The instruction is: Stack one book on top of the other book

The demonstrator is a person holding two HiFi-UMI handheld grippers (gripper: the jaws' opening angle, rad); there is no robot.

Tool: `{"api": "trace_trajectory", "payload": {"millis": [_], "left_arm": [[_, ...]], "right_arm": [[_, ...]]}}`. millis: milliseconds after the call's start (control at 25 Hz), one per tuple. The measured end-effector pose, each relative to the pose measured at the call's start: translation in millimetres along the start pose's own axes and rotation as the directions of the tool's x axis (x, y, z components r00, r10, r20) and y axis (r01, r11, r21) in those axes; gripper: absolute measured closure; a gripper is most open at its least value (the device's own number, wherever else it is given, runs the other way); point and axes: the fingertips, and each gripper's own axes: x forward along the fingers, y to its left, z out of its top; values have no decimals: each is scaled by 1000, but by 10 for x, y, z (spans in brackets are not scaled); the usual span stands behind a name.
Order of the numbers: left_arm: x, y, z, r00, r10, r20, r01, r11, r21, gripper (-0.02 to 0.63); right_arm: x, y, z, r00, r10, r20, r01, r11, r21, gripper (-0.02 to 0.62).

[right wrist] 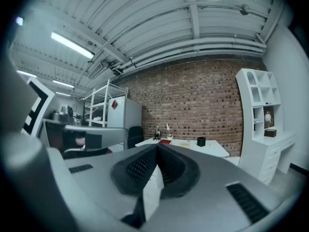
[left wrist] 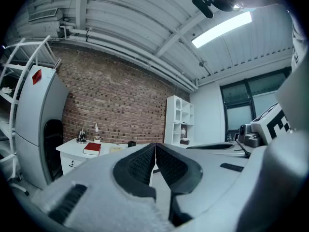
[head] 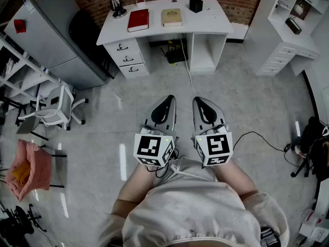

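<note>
A red book (head: pixel 138 20) and a tan book (head: pixel 171 17) lie side by side on the white desk (head: pixel 216 22) against the brick wall, far ahead of me. The red book (left wrist: pixel 92 148) also shows in the left gripper view, the tan book (left wrist: pixel 115 149) beside it. Both books are tiny in the right gripper view, the red book (right wrist: pixel 165 141) left of the tan book (right wrist: pixel 184 143). My left gripper (head: pixel 168 98) and right gripper (head: pixel 198 100) are held level side by side near my body, over the floor. Both are shut with nothing between the jaws.
A black box (head: pixel 196 4) and a small lamp (head: pixel 119 6) sit on the desk. A grey cabinet (head: pixel 51 35) stands left of the desk, a white shelf unit (head: pixel 288 24) to its right. A white chair (head: pixel 56 109) is at left. Cables (head: pixel 257 138) run across the floor.
</note>
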Motion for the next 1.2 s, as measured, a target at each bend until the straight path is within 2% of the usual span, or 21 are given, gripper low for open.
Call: {"api": "trace_trajectory", "payload": {"millis": [320, 640, 840, 960, 1200], "left_arm": [[67, 73, -8, 1000, 17, -5, -17, 1000, -19, 587], [147, 96, -122, 1000, 24, -20, -25, 999, -48, 587], [232, 195, -182, 999, 23, -44, -27, 997, -79, 586], [326, 316, -221, 999, 13, -48, -19, 993, -115, 586], [604, 763, -260, 998, 13, -58, -19, 996, -90, 586]], "right_arm": [[60, -163, -4, 1000, -6, -14, 6, 1000, 1, 569], [140, -223, -209, 998, -13, -64, 17, 999, 51, 568], [293, -233, -261, 996, 19, -84, -14, 998, 60, 568], [451, -206, -247, 997, 27, -72, -25, 999, 27, 568], [956, -233, -234, 997, 13, -78, -11, 1000, 28, 568]]}}
